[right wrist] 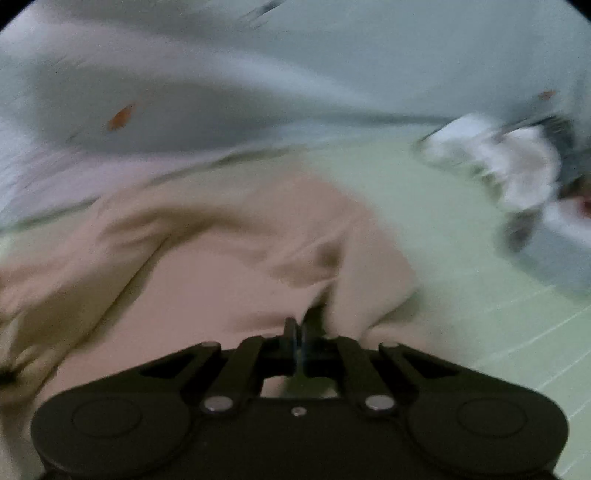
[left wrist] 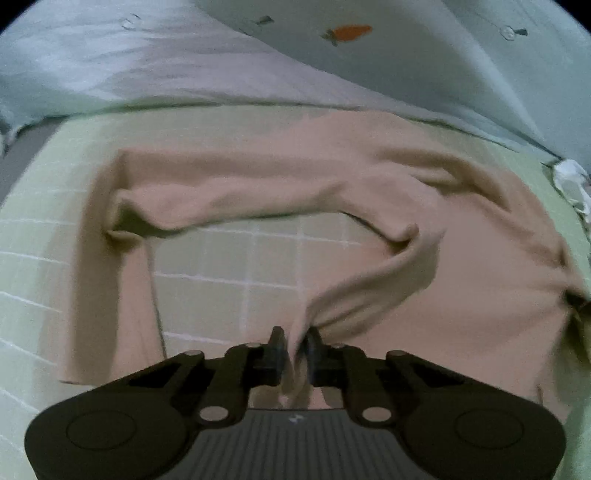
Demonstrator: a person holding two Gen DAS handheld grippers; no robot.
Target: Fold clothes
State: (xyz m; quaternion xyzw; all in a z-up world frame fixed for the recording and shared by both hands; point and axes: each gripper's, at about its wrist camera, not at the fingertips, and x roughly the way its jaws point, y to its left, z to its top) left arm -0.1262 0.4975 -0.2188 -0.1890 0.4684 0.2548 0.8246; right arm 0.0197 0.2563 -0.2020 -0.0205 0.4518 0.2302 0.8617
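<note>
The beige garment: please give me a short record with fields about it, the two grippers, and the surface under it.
garment: beige garment, partly spread, one part lifted
left gripper: left gripper shut on a bunched fold of the garment
right gripper: right gripper closed at the garment's edge; view blurred
surface: light green checked sheet
behind: pale blue quilt with a carrot print

No readable text — neither view shows any.
</note>
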